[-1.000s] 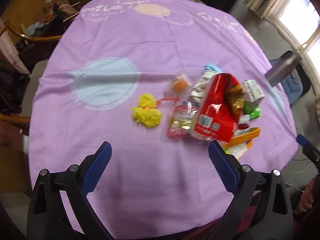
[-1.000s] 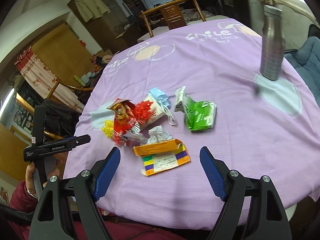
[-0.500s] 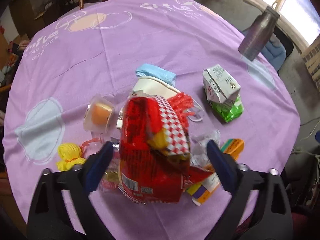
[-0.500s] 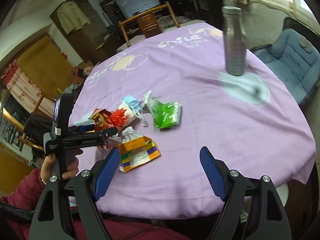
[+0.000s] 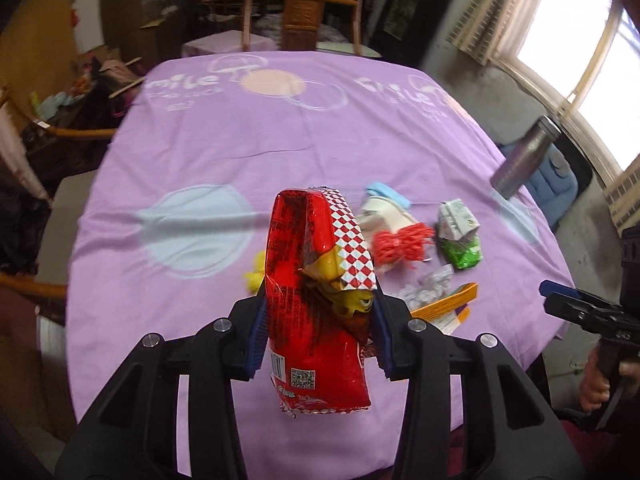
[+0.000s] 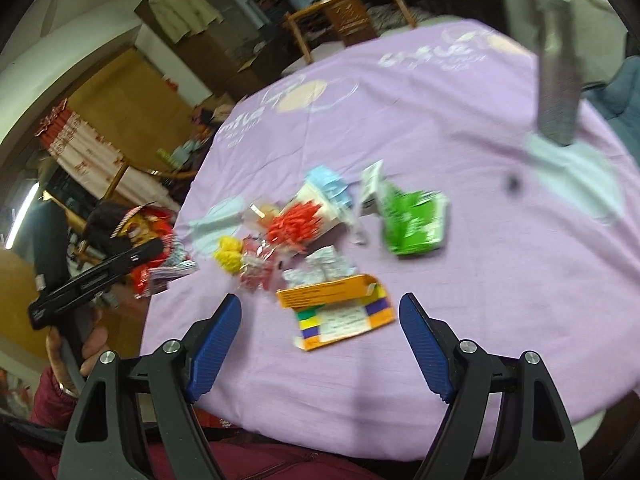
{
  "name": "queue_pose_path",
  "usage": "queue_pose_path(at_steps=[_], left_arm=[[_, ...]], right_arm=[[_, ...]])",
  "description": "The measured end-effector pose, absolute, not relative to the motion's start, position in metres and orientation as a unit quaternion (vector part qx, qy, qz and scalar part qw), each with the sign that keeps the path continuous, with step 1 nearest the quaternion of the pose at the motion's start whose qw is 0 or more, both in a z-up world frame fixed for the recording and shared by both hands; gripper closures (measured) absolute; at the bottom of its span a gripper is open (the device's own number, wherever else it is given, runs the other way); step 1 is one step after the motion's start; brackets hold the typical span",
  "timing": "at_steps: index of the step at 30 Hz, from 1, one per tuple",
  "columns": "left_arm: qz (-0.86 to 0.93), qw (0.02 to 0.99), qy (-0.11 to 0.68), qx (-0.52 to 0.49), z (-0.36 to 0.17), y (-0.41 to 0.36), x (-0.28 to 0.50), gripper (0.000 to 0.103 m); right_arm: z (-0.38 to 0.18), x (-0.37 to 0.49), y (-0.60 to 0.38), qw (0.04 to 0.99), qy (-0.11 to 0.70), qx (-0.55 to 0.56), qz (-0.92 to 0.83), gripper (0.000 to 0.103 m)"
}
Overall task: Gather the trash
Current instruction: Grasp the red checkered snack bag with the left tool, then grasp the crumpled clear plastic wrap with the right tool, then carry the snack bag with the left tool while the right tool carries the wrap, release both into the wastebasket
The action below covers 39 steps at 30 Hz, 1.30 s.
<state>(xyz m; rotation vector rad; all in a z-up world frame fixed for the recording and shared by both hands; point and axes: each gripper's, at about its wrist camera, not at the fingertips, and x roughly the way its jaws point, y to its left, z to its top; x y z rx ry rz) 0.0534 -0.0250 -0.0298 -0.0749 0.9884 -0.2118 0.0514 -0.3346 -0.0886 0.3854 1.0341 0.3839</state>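
Observation:
My left gripper (image 5: 320, 308) is closing on a red snack bag (image 5: 312, 240), its blue pads pressing both sides, and holds it upright, lifted above the purple tablecloth (image 5: 280, 140). In the right wrist view the same bag (image 6: 156, 224) hangs off the table's left edge. My right gripper (image 6: 320, 312) is open and empty, low over the near edge, just short of an orange carton (image 6: 340, 308). Behind it lie foil wrappers (image 6: 320, 268), a green carton (image 6: 412, 220), a paper cup with red shreds (image 6: 300, 220), a yellow pompom (image 6: 228, 252) and a blue mask (image 6: 328, 180).
A metal bottle (image 6: 556, 80) stands at the far right of the table, beside a blue armchair (image 5: 556, 184). Wooden chairs (image 5: 300, 20) ring the far side and the left. The far half of the cloth holds nothing. A hand (image 6: 72, 344) grips the left tool.
The left gripper swung in over the pile, shut on the red snack bag and raised it off the cloth toward the left edge. The right gripper stayed open and drifted slightly.

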Motion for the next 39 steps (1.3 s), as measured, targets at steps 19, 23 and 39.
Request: queue_pose_path(at_steps=[19, 23, 39], left_arm=[[-0.004, 0.869, 0.487, -0.084, -0.027, 0.031, -0.006, 0.059], [0.013, 0.873, 0.478, -0.094, -0.022, 0.043, -0.014, 0.059], [0.144, 0.859, 0.459, -0.176, -0.031, 0.166, -0.105, 0.059]], right_arm=[[-0.151, 0.126, -0.253, 0.821, 0.536, 0.019, 0.198, 0.052], [-0.139, 0.122, -0.254, 0.830, 0.513, 0.031, 0.215, 0.096], [-0.043, 0.081, -0.150, 0.815, 0.436, 0.039, 0.379, 0.096]])
